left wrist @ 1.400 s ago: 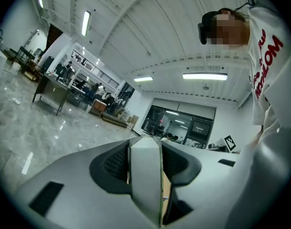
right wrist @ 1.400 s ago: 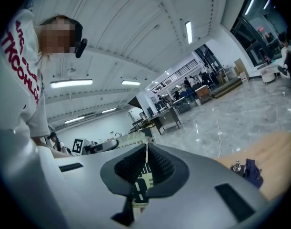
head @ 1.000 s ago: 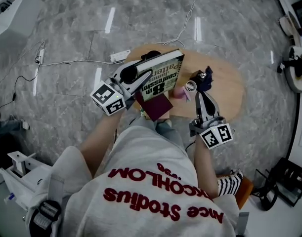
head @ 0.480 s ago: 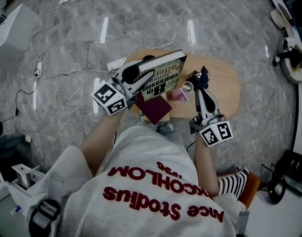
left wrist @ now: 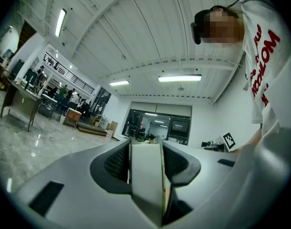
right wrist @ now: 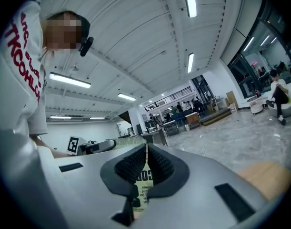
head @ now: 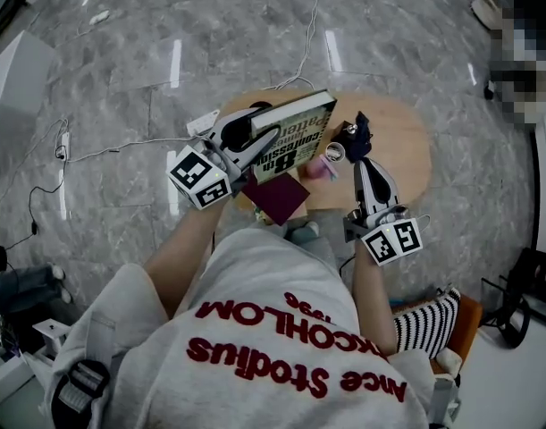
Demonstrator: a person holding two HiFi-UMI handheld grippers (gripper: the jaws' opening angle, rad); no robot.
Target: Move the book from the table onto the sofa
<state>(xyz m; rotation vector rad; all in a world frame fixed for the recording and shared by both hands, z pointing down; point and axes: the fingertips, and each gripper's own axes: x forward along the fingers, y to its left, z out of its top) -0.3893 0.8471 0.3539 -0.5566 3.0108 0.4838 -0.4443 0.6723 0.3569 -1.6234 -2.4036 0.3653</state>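
The book point(head: 295, 137), pale cover with bold black print, is held off the round wooden table point(head: 407, 141) by my left gripper point(head: 265, 125), which is shut on its near edge. In the left gripper view the book's page block point(left wrist: 146, 175) fills the gap between the jaws of the left gripper point(left wrist: 145, 147). My right gripper point(head: 360, 155) hovers to the book's right with its jaws together. In the right gripper view a strip of printed paper point(right wrist: 141, 185) shows in the slit of the right gripper point(right wrist: 146, 149). I cannot tell if it is pinched.
A dark red booklet point(head: 277, 197) shows just under the book. A small cup point(head: 333, 153), a pink item point(head: 317, 168) and a dark blue object point(head: 359, 132) stand on the table. Cables point(head: 121, 146) cross the grey marble floor, and a white box point(head: 18, 70) sits far left.
Both grippers have risen a little with the book still in the left one. The table and floor have slid slightly up and left in the head view. Both jaws are unchanged.
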